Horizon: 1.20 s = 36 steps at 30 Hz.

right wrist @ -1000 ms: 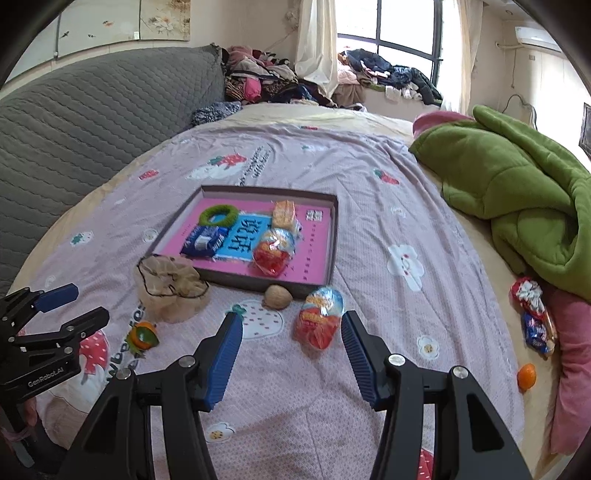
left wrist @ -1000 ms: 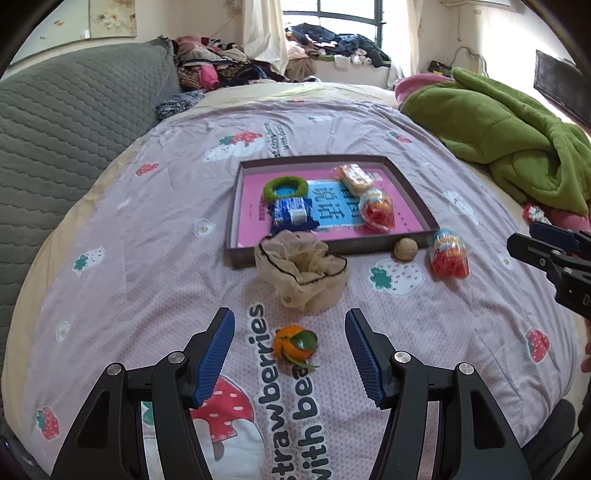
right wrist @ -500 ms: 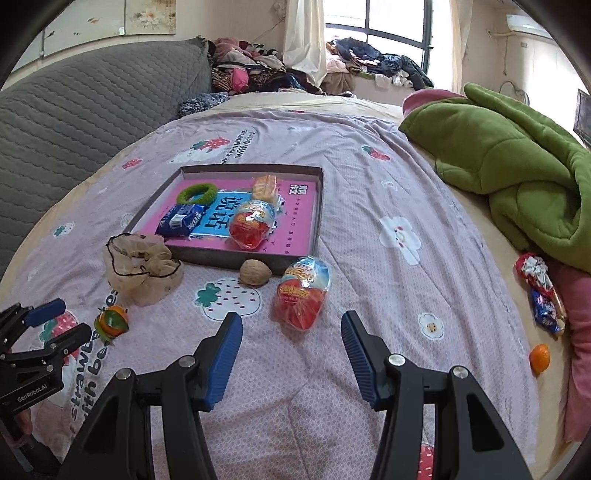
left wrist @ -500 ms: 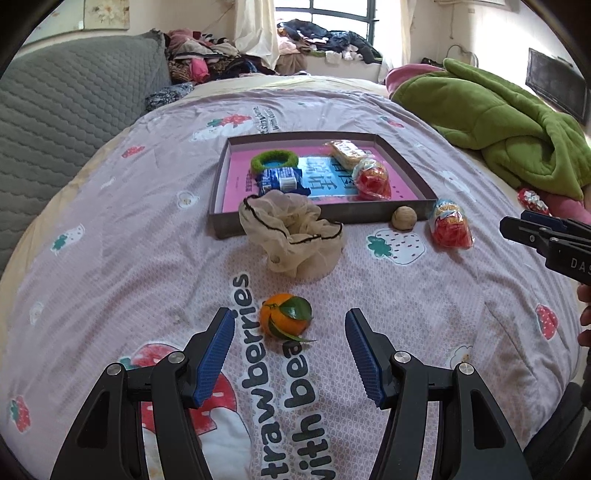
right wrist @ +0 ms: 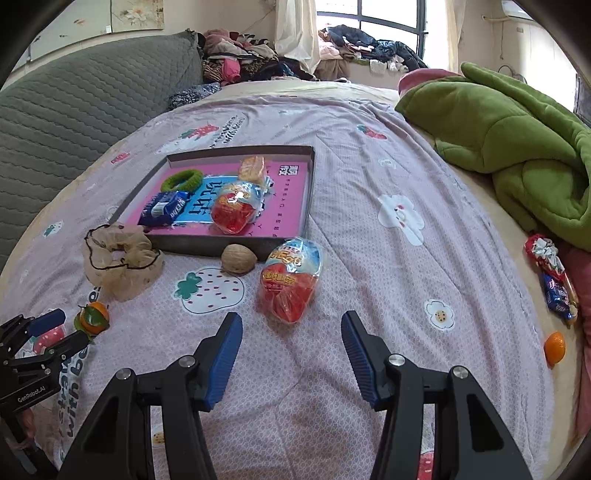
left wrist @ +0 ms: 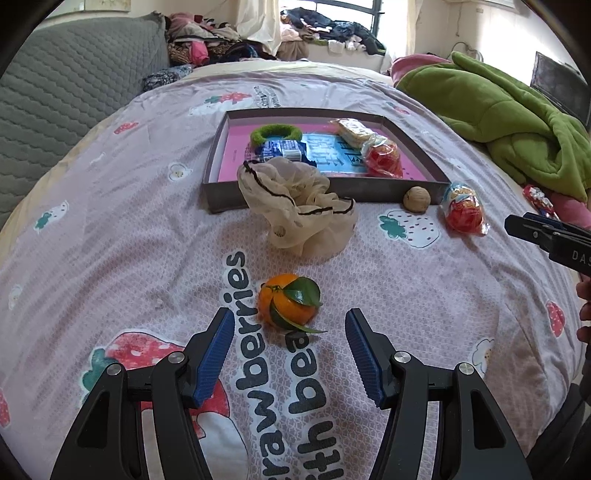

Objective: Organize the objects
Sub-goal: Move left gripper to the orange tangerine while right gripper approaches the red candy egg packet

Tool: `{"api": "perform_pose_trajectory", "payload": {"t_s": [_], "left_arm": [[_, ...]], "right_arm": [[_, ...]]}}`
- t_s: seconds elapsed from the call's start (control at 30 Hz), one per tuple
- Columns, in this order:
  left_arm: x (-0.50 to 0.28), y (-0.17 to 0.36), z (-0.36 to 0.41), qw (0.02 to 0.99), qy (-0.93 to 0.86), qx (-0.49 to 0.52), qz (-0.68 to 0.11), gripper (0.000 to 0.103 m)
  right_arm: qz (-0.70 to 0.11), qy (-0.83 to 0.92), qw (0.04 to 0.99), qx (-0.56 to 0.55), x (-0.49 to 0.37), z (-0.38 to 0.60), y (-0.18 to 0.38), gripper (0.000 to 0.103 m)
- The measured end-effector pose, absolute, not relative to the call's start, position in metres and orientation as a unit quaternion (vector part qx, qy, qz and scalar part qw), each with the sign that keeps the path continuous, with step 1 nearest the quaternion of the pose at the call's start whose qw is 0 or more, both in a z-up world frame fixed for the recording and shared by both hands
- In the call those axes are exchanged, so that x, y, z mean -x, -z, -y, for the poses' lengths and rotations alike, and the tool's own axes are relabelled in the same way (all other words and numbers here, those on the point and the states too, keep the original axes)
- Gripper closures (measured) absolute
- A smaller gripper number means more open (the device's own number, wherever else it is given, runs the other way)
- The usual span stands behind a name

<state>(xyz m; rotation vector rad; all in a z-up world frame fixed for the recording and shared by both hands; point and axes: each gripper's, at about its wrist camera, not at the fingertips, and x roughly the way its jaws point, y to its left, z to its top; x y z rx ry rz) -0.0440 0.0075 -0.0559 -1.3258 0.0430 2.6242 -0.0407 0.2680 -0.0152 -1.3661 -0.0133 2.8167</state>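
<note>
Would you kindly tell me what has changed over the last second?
Both grippers came down toward the bed: the left gripper closed in on the mandarin, the right gripper on the red snack bag. Nothing was gripped or released. The objects and the tray stayed put.

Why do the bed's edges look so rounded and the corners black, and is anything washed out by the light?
Left wrist view: fisheye lens bulges the bedspread, dark corners frame it; the window glares white. Right wrist view: same curving and black corners; its window is bright too, while the snack bag stays sharp.
</note>
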Motion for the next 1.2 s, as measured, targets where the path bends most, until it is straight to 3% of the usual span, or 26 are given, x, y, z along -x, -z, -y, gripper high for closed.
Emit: {"api": "perform_pose_trajectory", "payload": {"t_s": [1.2], "left_arm": [[0.065,0.079,-0.006,0.119,-0.887,0.445,-0.007,0.039]], "right_arm": [[-0.027,-0.879,0.014,0.476,0.094,-0.275,0.051,0.048]]}}
